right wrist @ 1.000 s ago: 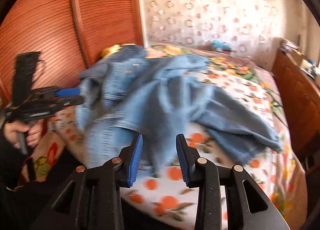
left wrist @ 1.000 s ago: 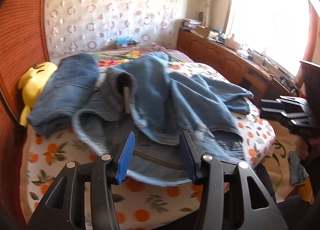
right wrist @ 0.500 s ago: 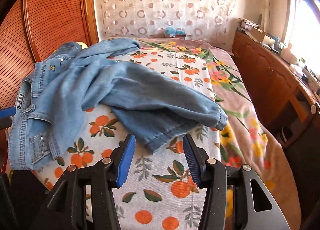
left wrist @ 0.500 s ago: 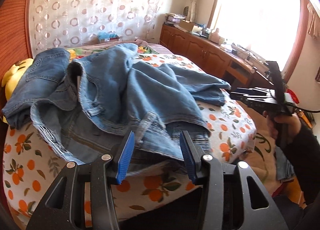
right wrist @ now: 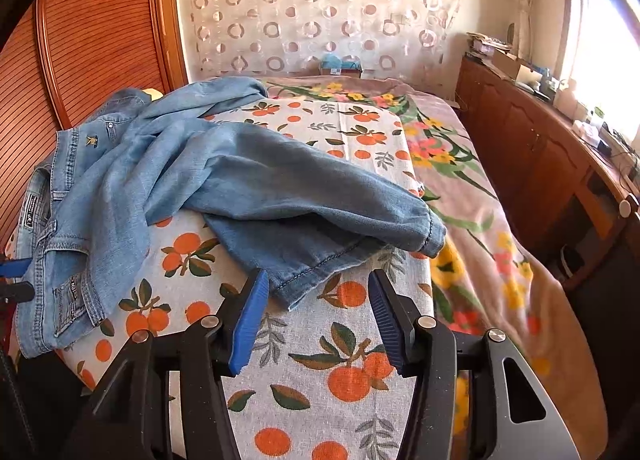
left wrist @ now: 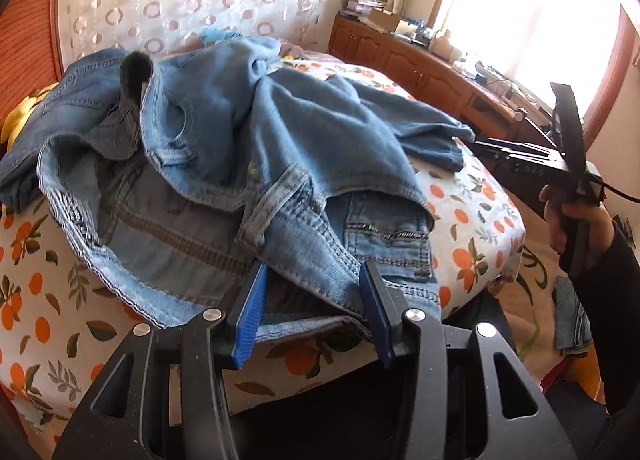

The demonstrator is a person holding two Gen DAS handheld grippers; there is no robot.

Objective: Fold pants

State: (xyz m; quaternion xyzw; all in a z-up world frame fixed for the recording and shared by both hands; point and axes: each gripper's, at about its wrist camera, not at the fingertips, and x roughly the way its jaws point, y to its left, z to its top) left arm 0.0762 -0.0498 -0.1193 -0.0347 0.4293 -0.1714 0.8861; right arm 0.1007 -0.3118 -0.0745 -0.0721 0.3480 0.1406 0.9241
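Left gripper (left wrist: 310, 302) open, jaws apart over the waistband of the light jeans (left wrist: 240, 163) crumpled on the orange-print bed sheet (left wrist: 48, 292). Right gripper (right wrist: 316, 314) open, jaws just been widening, nothing pinched; jeans leg hem (right wrist: 296, 280) sits at 12 o'clock between its tips. Darker jeans (left wrist: 68, 99) at 10 o'clock.

A home bedroom: a bed (right wrist: 344, 380) with an orange-print cover, curtain (right wrist: 320, 3), wooden cabinets (right wrist: 532, 163)
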